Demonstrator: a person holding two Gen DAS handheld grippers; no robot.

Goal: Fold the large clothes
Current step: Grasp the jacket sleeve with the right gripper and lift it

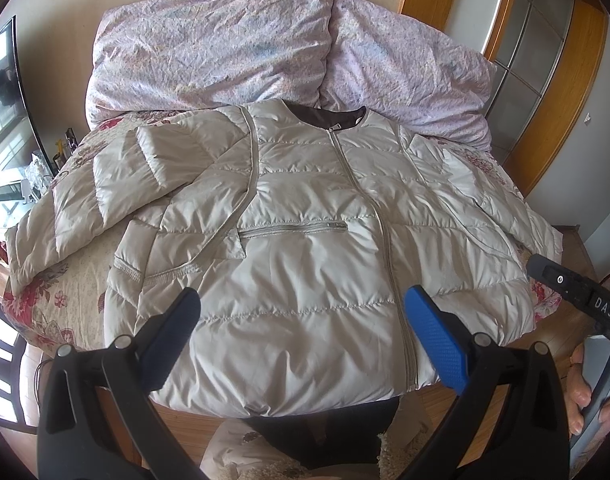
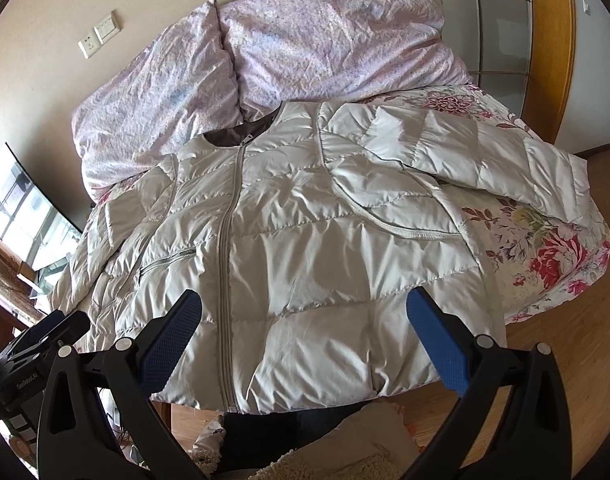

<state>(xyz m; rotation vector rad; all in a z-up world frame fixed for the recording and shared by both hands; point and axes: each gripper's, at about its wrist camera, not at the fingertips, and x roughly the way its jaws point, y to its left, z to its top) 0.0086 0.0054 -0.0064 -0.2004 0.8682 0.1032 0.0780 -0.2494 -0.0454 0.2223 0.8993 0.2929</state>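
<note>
A cream quilted puffer jacket [image 1: 305, 240] lies front up on the bed, zipped, its hem toward me. It also shows in the right wrist view [image 2: 297, 248]. Its left sleeve [image 1: 117, 184] is bent up across the shoulder. Its right sleeve [image 2: 485, 156] lies out across the floral sheet. My left gripper [image 1: 301, 312] is open and empty, hovering above the hem. My right gripper [image 2: 305, 316] is open and empty above the hem too; its body [image 1: 577, 292] shows at the right edge of the left wrist view.
A crumpled lilac duvet [image 1: 265, 48] is piled at the head of the bed. The floral sheet [image 2: 545, 256] covers the mattress. A wooden door frame [image 1: 545, 92] stands to the right, a window [image 1: 1, 120] and cluttered desk to the left. Wooden floor [image 2: 565, 336] lies by the bed.
</note>
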